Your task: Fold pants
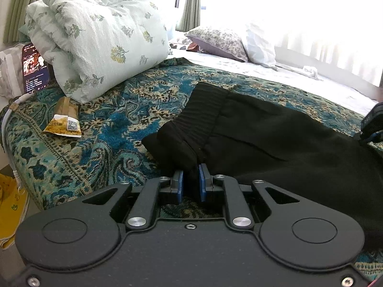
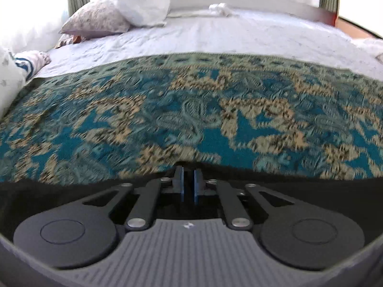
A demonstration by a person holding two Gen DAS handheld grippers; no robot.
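Black pants [image 1: 275,143] lie across a teal and beige patterned throw [image 1: 107,124] on a bed, with the ribbed waistband [image 1: 203,110] towards the left. My left gripper [image 1: 191,171] is shut on a bunched corner of the waistband, and black cloth fills the gap between its blue pads. In the right wrist view the pants [image 2: 59,191] show only as a dark strip along the bottom, under the tool. My right gripper [image 2: 188,174] has its pads close together over the far edge of that cloth, which rises in a small peak at the tips. The right wrist view is blurred.
A folded floral duvet [image 1: 95,40] sits at the back left with a lit phone [image 1: 34,67] leaning beside it. A snack packet [image 1: 63,122] lies on the throw. Pillows [image 2: 115,12] and a white sheet [image 2: 227,35] lie beyond. A yellow bag [image 1: 9,203] is on the floor at left.
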